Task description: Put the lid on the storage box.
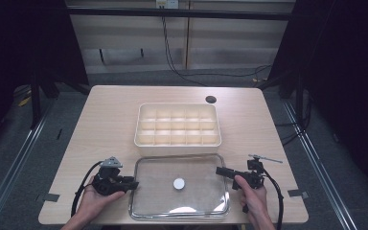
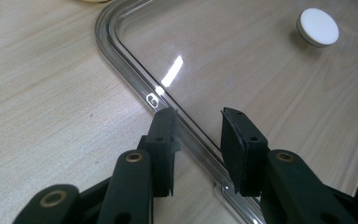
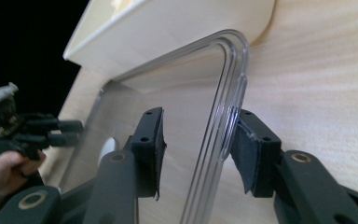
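Observation:
A clear rectangular lid [image 1: 196,167] with a white round knob [image 1: 178,183] lies flat on the table near its front edge. My left gripper [image 1: 135,184] is at the lid's left edge. In the left gripper view its jaws [image 2: 199,116] straddle the clear rim [image 2: 121,51] with gaps on both sides, and the knob [image 2: 318,27] sits farther off. My right gripper [image 1: 219,171] is at the lid's right edge. In the right gripper view it [image 3: 198,121] is open around the rim [image 3: 233,60]; the outer pad [image 3: 249,140] is at the rim, the inner pad stands apart.
A cream box [image 1: 177,143] divided into several compartments stands just behind the lid, nearly touching it. A dark round hole [image 1: 211,99] is in the tabletop at the back right. Bare wood lies to both sides. The other hand and gripper [image 3: 74,130] appear far off in the right gripper view.

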Demonstrator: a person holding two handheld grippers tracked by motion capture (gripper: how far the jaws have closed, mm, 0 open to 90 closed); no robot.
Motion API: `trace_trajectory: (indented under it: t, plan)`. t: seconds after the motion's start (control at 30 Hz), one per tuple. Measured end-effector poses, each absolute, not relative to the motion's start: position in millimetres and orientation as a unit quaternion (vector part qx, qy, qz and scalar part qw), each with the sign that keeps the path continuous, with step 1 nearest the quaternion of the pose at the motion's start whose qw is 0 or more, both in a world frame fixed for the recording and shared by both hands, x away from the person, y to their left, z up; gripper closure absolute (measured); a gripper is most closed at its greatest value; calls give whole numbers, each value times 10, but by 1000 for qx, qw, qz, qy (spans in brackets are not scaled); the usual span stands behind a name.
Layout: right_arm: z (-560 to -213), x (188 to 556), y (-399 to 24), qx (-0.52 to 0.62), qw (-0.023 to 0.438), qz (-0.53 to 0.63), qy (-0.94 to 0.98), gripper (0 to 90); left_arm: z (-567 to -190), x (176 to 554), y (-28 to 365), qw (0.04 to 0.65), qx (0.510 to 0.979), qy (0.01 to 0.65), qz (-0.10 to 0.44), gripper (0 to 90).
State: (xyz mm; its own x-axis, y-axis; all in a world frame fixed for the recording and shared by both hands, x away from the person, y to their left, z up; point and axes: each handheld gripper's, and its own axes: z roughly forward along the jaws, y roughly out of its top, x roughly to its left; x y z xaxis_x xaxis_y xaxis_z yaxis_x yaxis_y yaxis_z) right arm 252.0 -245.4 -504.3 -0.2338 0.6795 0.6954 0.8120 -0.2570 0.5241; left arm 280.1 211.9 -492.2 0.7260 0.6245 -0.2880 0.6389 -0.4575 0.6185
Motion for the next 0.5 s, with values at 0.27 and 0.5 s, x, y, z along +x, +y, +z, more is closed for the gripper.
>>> trace_trajectory:
  t: [0.27,0.5]
  plan:
    - [-5075,2568,-2457,-593,99,-497,-626,569,-4936,2817,2146,374,847,376,-13,652]
    - [-5085,2604,-2435,-579,114,-499,-634,537,-4940,2827,2161,376,847,376,-16,654]
